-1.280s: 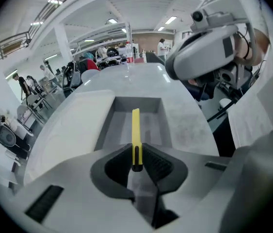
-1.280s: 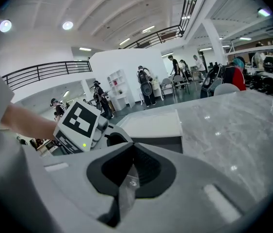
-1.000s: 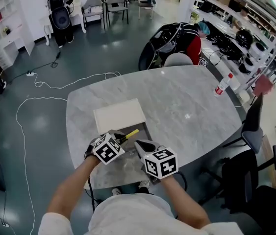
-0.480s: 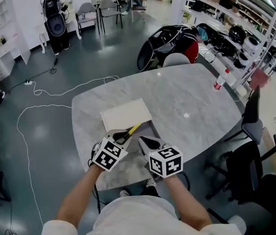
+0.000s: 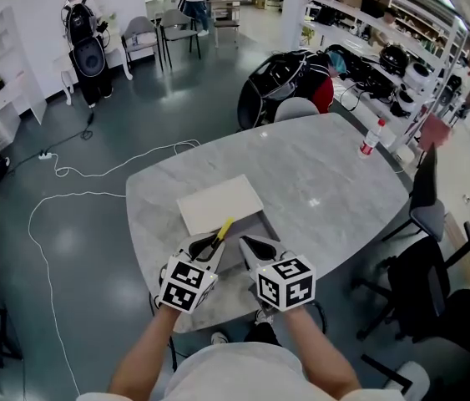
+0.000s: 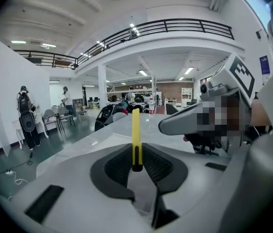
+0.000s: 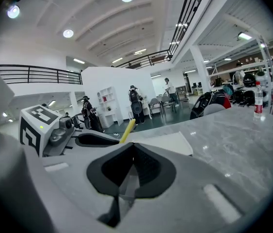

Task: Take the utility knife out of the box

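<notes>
Knife (image 6: 136, 130) sits clamped in left gripper (image 6: 136, 165), plain in its view, probable overhead.

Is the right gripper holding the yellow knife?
No, the knife is clamped in the left gripper, while the right gripper is shut with nothing between its jaws.
</notes>
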Motion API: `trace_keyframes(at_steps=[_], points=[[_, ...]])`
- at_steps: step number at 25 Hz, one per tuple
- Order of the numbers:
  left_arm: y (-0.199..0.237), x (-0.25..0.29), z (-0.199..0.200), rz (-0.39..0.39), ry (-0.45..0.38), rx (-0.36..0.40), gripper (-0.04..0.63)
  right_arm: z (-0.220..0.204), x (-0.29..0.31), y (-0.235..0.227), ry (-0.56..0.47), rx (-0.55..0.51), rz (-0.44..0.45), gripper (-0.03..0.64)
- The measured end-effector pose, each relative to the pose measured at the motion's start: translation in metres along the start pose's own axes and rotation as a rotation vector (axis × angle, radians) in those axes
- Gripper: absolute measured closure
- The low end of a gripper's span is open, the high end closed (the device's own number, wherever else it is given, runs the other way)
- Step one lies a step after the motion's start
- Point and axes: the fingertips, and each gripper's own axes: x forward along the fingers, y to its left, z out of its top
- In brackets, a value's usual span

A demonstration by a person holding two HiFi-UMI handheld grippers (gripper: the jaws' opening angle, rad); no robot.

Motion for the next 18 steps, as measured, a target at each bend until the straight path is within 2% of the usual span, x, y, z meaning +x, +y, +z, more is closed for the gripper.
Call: trace_keyframes(at_steps=[9,18], points=[[0.007,-0.022,0.003,0.045,-0.092,-0.088,0.534,0.003,-0.003,0.010,-0.034,-0.028,-0.008,0.612],[0.005,-0.032,-0.007,0.055,-0.105,-0.127,0.534,-0.002,-0.004,0.019,-0.044,-0.024,-0.005,0.612]])
